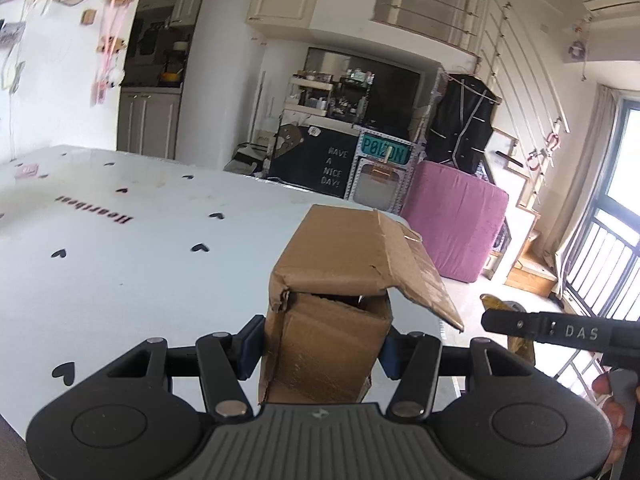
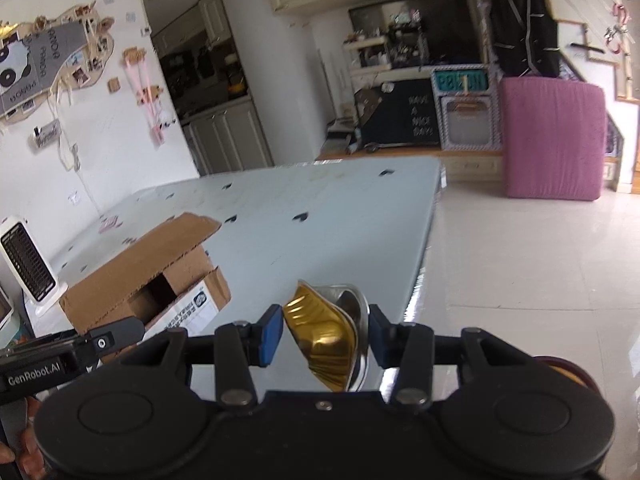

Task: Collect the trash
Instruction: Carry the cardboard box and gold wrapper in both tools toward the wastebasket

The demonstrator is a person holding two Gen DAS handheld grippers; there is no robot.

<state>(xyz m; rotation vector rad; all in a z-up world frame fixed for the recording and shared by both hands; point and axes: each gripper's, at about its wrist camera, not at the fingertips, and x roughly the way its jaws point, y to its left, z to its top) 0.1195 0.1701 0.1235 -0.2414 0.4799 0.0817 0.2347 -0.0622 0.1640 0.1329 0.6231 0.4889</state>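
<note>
Left gripper [image 1: 322, 344]: fingers clamp a battered brown cardboard box [image 1: 332, 300] above the white heart-print counter [image 1: 120, 248]; likely light, crushable, best held by its side walls.
Right gripper [image 2: 322, 336]: fingers pinch a crumpled gold foil cup [image 2: 326, 336]; probably thin, easily dented.
Writing: "DAS", "GenRobot.AI", "HAVE A NICE DAY!".

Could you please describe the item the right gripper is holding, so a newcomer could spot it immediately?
Start at the white table with black hearts and go to its near edge. There the right gripper clamps a crumpled foil cup, gold outside and silver inside. The neighbouring cardboard box is plain brown and matte.
</note>
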